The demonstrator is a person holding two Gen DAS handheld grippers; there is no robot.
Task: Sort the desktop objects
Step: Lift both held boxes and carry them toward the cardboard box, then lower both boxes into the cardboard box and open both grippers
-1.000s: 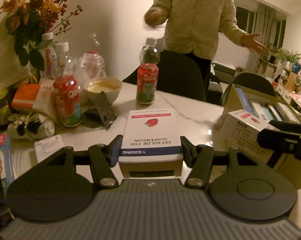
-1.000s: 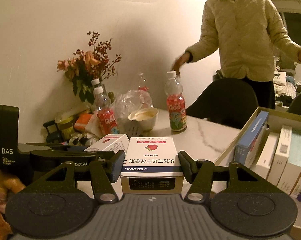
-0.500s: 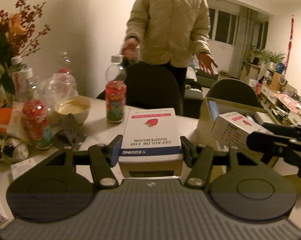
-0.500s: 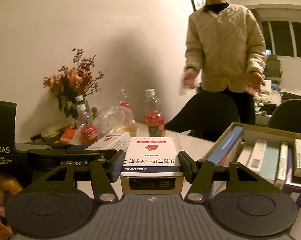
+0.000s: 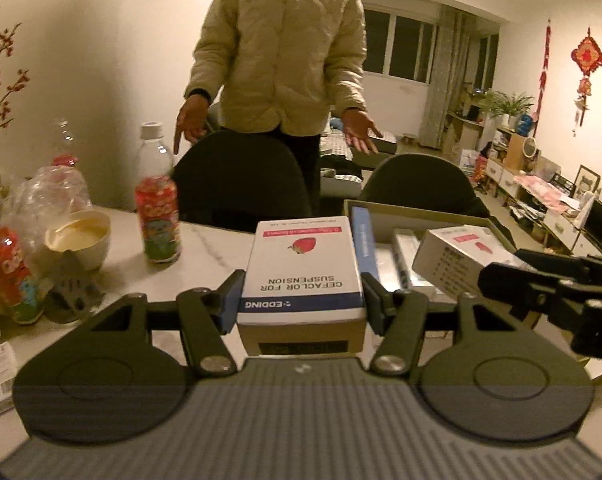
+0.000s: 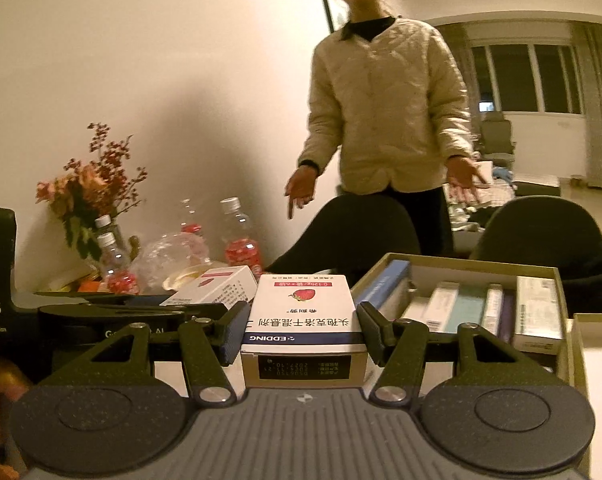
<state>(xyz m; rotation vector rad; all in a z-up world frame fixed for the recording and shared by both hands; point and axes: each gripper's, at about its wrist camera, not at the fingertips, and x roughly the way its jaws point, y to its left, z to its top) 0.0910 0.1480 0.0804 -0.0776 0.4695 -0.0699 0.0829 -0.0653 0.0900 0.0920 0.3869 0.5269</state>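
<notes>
A: What has moved since a moment ago?

B: Both grippers swung toward the cardboard box point(image 5: 417, 211). It was off to the side before; now it sits right ahead.

A: What do the jaws hold?

B: The left gripper point(image 5: 301, 300) is half open, clamped on a white Cefaclor medicine box point(image 5: 303, 272). The right gripper point(image 6: 301, 334) pinches a matching medicine box with a strawberry point(image 6: 303, 312) the same way.

A: How are they held?

B: Side by side, pointing a little down, above the white table point(image 5: 205, 248). The right one's carton hangs near the cardboard box's edge.

A: And farther out?

B: A red-label bottle point(image 5: 157, 208), a bowl point(image 5: 79, 234), and a person in a cream jacket point(image 5: 281, 52) with open hands.
</notes>
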